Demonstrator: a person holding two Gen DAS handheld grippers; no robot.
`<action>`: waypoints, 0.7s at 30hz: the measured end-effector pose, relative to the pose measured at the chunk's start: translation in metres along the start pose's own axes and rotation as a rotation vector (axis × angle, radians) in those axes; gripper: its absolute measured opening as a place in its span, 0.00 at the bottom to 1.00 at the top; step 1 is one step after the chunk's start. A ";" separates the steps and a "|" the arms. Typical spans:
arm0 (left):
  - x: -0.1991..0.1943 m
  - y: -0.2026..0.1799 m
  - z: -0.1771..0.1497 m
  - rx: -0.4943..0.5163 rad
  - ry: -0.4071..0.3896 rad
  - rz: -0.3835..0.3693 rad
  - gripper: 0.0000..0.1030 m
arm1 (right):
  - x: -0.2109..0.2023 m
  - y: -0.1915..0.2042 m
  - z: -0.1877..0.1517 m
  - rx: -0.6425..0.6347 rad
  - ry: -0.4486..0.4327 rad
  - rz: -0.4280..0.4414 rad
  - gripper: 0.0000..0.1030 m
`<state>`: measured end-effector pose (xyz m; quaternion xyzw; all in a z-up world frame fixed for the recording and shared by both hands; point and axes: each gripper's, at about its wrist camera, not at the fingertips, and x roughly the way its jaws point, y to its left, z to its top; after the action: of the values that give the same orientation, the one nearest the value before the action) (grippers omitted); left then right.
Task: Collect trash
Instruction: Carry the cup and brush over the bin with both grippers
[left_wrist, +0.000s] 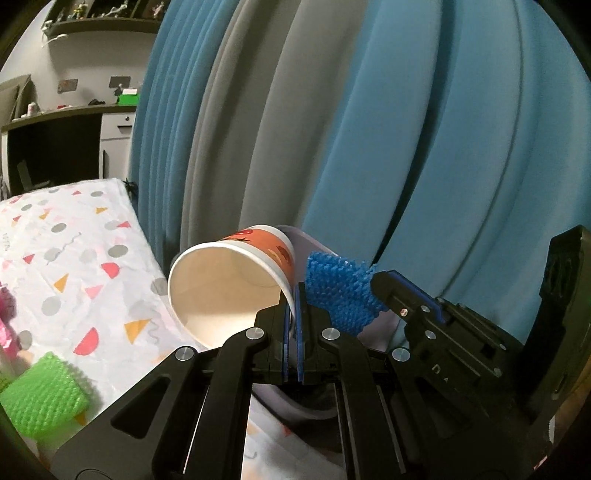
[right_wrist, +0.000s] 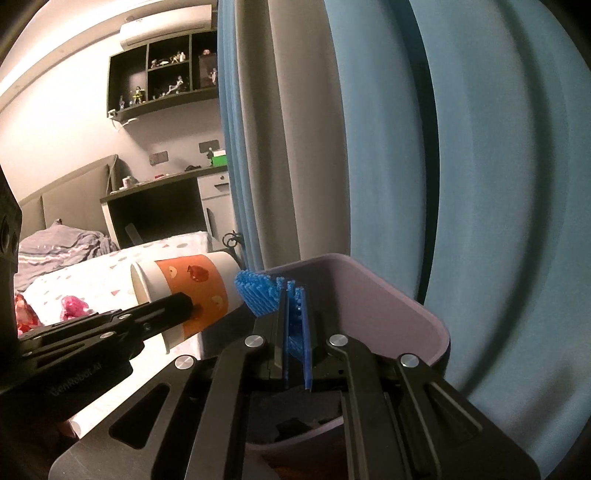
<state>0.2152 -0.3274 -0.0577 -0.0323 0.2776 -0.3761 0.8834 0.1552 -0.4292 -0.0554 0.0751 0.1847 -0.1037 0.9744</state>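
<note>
We hold two pieces of trash at once, both at the lilac bin (right_wrist: 424, 317) by the blue and grey curtain (left_wrist: 424, 129). Our left gripper (left_wrist: 291, 317) is pinched narrow on the rim of the paper cup (left_wrist: 229, 280), which lies tipped on its side with its mouth toward 8 o'clock in the left wrist view. Our right gripper (right_wrist: 295, 325) is clamped on the blue mesh scrap (right_wrist: 258, 291), which sits at 3 o'clock of the cup, just beside it and over the bin's mouth. We judge neither piece dropped yet, so these two releases come next. More remains on the patterned bedspread (left_wrist: 85, 236): a green mesh scrap (left_wrist: 44, 395) at 8 o'clock in the left view, and pink crumpled wrappers (right_wrist: 74, 306) at 9 o'clock in the right view. Dark shapes show inside the bin, but we cannot tell what they are.
</note>
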 end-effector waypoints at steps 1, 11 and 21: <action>0.003 0.000 0.000 0.001 0.003 0.001 0.02 | 0.002 0.000 0.001 -0.001 0.003 -0.001 0.07; 0.020 0.005 0.001 -0.021 0.033 -0.016 0.02 | 0.016 -0.004 -0.005 -0.008 0.040 -0.014 0.07; 0.031 0.010 -0.001 -0.030 0.060 -0.035 0.02 | 0.022 -0.011 -0.009 0.009 0.066 -0.021 0.09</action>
<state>0.2391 -0.3411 -0.0755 -0.0392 0.3088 -0.3882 0.8674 0.1699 -0.4421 -0.0737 0.0808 0.2170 -0.1123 0.9663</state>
